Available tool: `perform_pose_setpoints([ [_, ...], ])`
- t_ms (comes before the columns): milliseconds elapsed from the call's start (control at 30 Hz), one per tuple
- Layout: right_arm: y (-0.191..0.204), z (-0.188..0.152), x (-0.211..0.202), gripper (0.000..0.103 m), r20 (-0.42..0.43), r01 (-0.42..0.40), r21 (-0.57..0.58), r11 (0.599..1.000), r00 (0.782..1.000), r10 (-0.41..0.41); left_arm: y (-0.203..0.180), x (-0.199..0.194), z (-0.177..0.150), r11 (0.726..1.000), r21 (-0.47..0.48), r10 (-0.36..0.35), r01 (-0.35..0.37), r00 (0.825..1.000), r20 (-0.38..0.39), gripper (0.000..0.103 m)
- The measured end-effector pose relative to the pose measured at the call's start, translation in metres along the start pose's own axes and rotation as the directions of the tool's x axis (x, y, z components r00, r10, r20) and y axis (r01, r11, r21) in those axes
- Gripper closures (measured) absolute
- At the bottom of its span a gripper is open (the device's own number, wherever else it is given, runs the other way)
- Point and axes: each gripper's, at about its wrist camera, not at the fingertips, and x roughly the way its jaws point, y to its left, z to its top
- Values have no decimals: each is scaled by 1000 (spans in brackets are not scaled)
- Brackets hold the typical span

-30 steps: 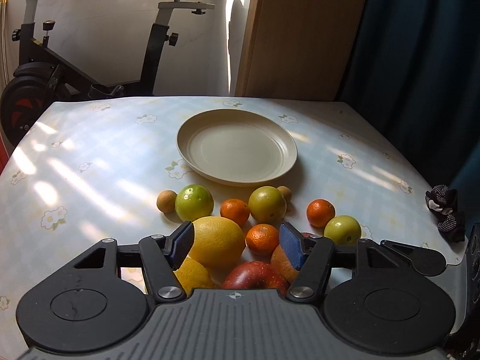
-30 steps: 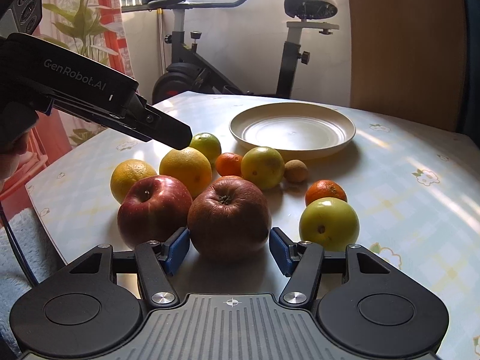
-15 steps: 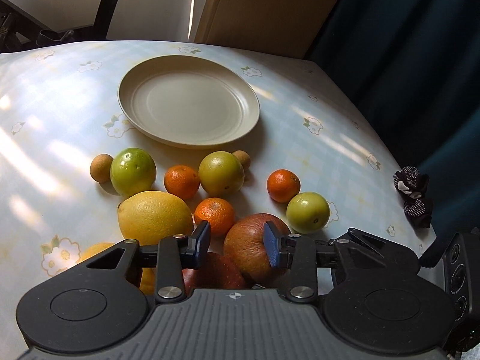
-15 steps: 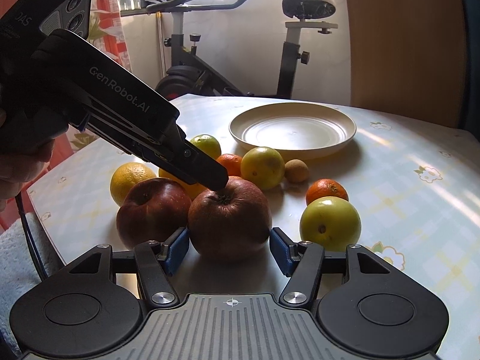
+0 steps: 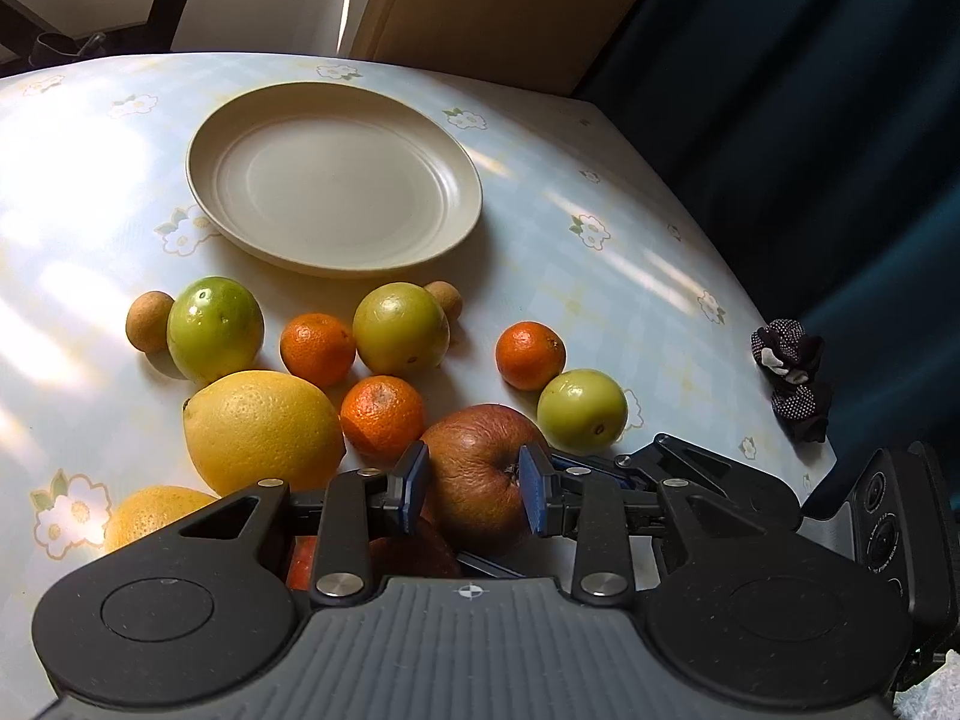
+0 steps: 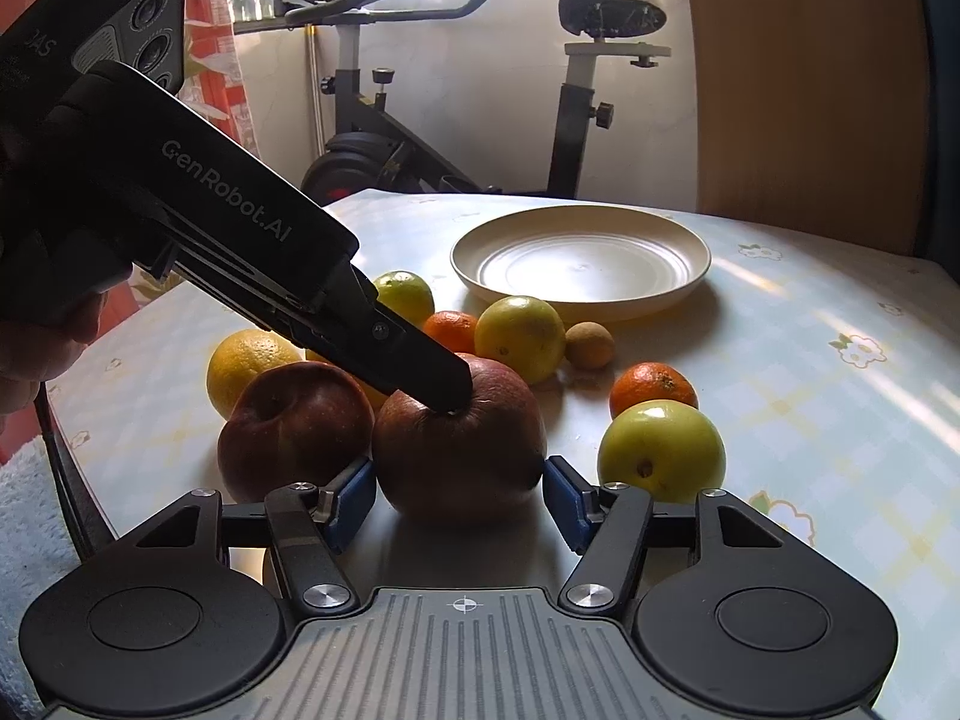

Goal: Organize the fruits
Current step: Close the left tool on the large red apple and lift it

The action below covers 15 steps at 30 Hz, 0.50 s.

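Lettering [image 6: 228, 192] in pale print along the black body of the left gripper [image 5: 474, 483] reads "GenRobot.AI"; a few more letters by its camera block are cut off at the frame edge and cannot be read. No fruit shows a sticker or label.

That left gripper slants down from the upper left of the right wrist view, held by a hand [image 6: 42, 354] at the frame edge. Its jaws are closing on the wrinkled apple [image 6: 462, 450]. The blue pads sit against the apple's crown on either side of the stem hollow, and one fingertip touches the skin right at the stem.

This apple rests on the table [image 6: 810, 390], at the near edge of the fruit cluster. It touches a darker red apple [image 6: 294, 420] on its left, and a green fruit [image 6: 660, 450] lies just beside it on its right.

The right gripper [image 6: 459, 498] sits low at the table, roughly half open. The same wrinkled apple stands between its blue pads, with a sliver of gap showing on each side.

Further back lie a big yellow citrus [image 5: 264, 426], several mandarins [image 5: 381, 414] and more green fruit. Beyond them is the cream plate [image 6: 660, 294], with nothing on it. An exercise bike [image 6: 576, 138] stands behind the table.
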Motion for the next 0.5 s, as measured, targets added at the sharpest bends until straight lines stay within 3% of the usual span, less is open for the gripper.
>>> perform_pose_setpoints([
  [267,-3,14,-8,46,26,-3,4,1000,1000,3,-6,-12,5,999,32,0,-1,1000,24,68],
  [500,-8,57,-3,46,48,-13,-48,999,999,16,-6,-32,28,999,35,-4,0,995,99,68],
])
